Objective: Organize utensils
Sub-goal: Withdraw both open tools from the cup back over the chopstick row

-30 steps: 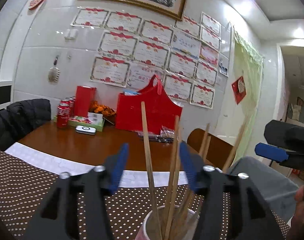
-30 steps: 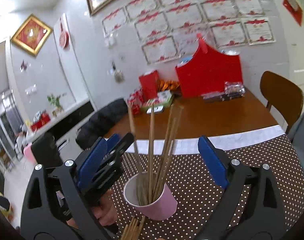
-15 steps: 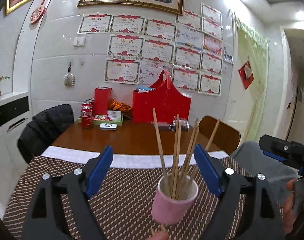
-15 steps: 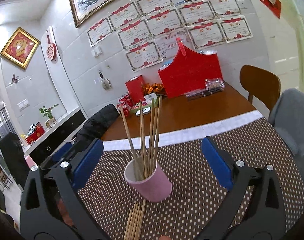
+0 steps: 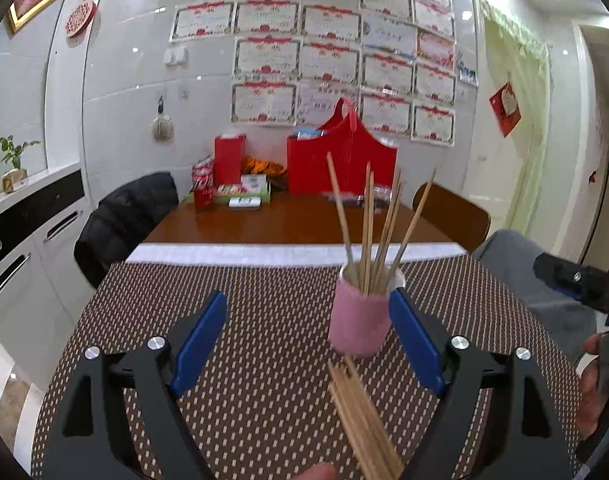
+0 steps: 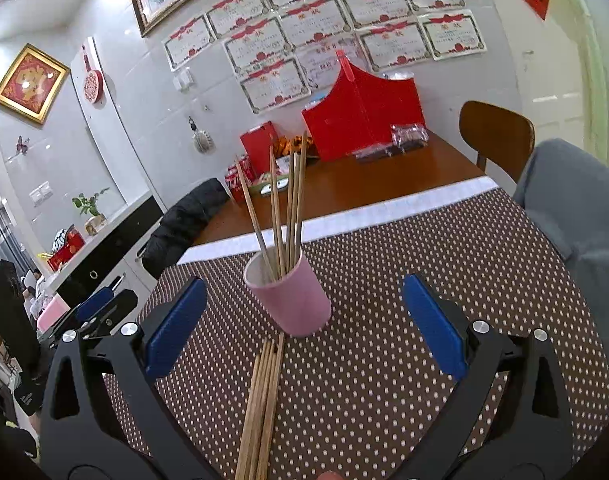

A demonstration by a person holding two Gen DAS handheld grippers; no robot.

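Brown dotted cloth [image 6: 384,360] covers the near tabletop, and both grippers hover low over it, angled slightly downward. At the bottom centre of each wrist view lies a loose bundle of chopsticks [image 6: 262,404], flat on the cloth. The left gripper [image 5: 308,340] has just been widening its jaws; they stand spread with nothing between them. The right gripper [image 6: 304,320] is spread wide too, gripping nothing. Just beyond the bundle stands a pink cup [image 6: 290,296], upright, with several chopsticks fanning out of it. Farther back sit a red box [image 6: 360,116] and wall certificates [image 5: 324,60].
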